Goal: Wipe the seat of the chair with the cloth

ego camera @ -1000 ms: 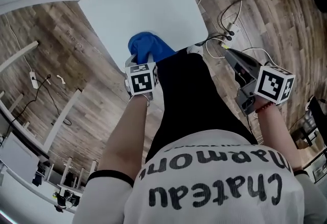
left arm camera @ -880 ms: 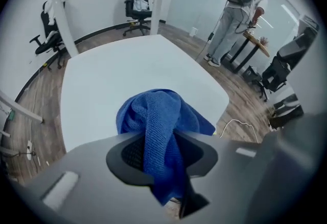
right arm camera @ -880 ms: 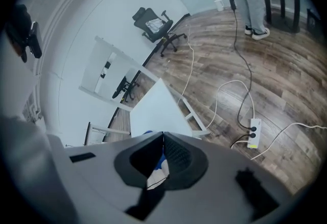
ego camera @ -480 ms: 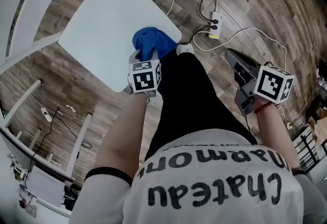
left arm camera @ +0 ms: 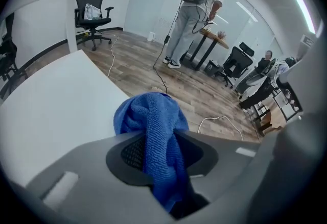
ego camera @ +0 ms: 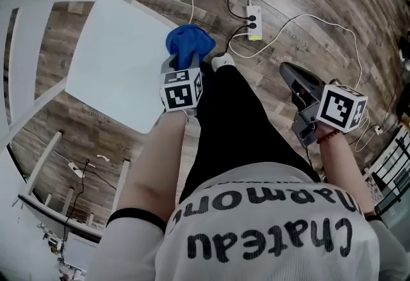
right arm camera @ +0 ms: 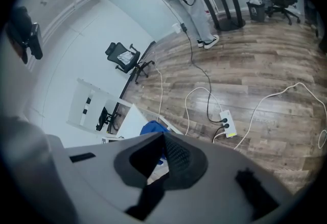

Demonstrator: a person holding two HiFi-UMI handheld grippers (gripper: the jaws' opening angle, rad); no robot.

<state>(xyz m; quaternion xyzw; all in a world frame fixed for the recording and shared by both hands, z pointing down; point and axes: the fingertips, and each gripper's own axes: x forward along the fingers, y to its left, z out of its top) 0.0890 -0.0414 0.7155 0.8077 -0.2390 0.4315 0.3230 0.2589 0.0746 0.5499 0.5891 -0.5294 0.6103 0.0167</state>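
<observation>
Mid-wipe, prob. Blue cloth (ego camera: 189, 43) pinched in left gripper (ego camera: 178, 67), at seat (ego camera: 115, 68) edge. Right gripper (ego camera: 288, 72) well off seat, jaws approx. together, empty. Next: press cloth flat, sweep across seat centre.

shirt print | person's white shirt (ego camera: 269, 235), near edge of head view | black letters, upside down to this camera: "Chateau" nearest, "Marmon" just beyond it, its last letter unclear | marker cubes | left hand-held gripper (ego camera: 178, 67) cube (ego camera: 180, 89); right hand-held gripper (ego camera: 289, 72) cube (ego camera: 343, 107) | black-and-white square patterns, no letters or digits
</observation>
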